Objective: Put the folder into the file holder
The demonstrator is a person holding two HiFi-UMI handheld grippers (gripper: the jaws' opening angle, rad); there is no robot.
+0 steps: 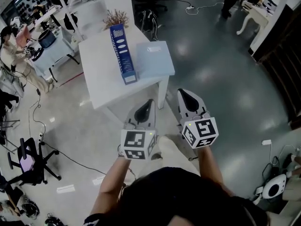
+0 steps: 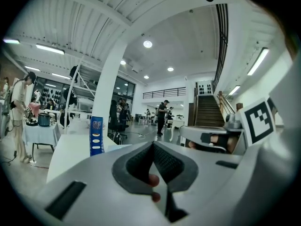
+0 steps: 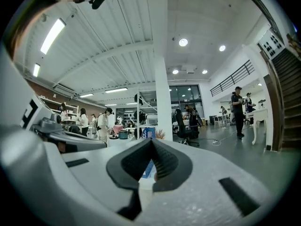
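Pale blue and lying flat, the folder [image 1: 155, 59] is resting on the near right corner of a white table [image 1: 101, 79]. It is sitting right beside an upright dark blue file holder [image 1: 123, 53], with a small dried plant [image 1: 116, 18] standing behind the holder.

The person is holding both grippers out over the grey floor, short of the table and pointing toward it. The left gripper [image 1: 149, 101] is keeping its jaws pressed together with nothing between them. The right gripper [image 1: 184, 92] is doing the same, jaws together and empty. The folder is lying ahead of both sets of jaws, apart from them, with the right gripper's tip the nearer of the two.

Only the head view is showing the folder plainly, seen from above. The left gripper view is looking level across the room, showing the file holder [image 2: 96, 135] standing on the table to the left of the closed tips, the right gripper's marker cube [image 2: 258, 121] alongside, and a staircase [image 2: 207, 111] beyond. The right gripper view is showing the file holder [image 3: 148, 133] just above its closed tips, with people gathering around a far table at the left.
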